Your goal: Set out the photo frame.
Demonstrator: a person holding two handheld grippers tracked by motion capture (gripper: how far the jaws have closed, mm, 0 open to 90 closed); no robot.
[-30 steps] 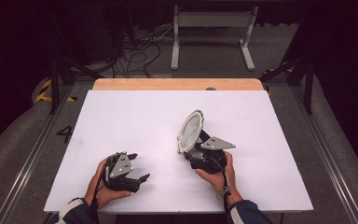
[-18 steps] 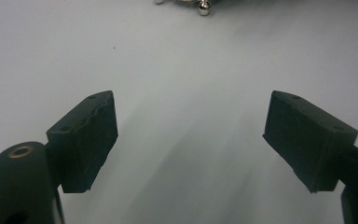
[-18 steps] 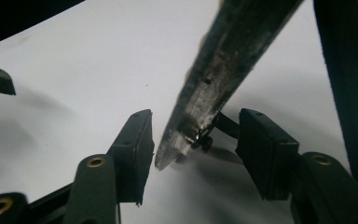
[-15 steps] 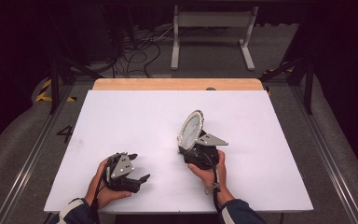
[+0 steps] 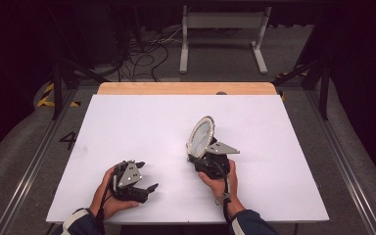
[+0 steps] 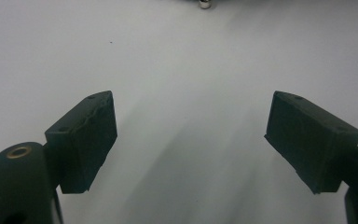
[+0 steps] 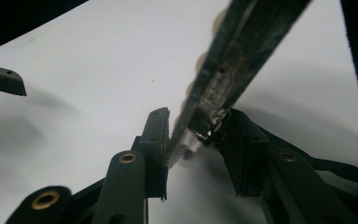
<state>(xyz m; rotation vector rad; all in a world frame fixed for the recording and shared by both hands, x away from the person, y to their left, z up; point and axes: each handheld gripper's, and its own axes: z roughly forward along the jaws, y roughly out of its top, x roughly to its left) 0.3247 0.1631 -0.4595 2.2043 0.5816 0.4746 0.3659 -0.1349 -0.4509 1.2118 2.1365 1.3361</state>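
Observation:
An oval mirror (image 5: 200, 136) with a beaded silver rim stands tilted on its edge on the white table (image 5: 142, 122), right of centre. My right gripper (image 5: 198, 159) holds its lower rim from the near side. In the right gripper view the jaws have just been closing, and both pads now press on the rim (image 7: 200, 126) of the mirror (image 7: 242, 42) between them, at my right gripper (image 7: 196, 137). My left gripper (image 5: 147, 175) rests near the front left of the table, pointing right. Its jaws stand wide apart over bare tabletop at my left gripper (image 6: 191, 135), with nothing between them.
A wooden strip (image 5: 186, 88) runs along the table's far edge, with a small dark knob (image 5: 220, 92) on it. Beyond the table a white metal stand (image 5: 223, 34) and loose cables (image 5: 147, 49) lie on the floor. Dark rails flank both sides.
My right hand and forearm have swung a little to the left while the gripper's jaws drew in on the mirror's rim. The mirror stays in place. My left hand has not moved.

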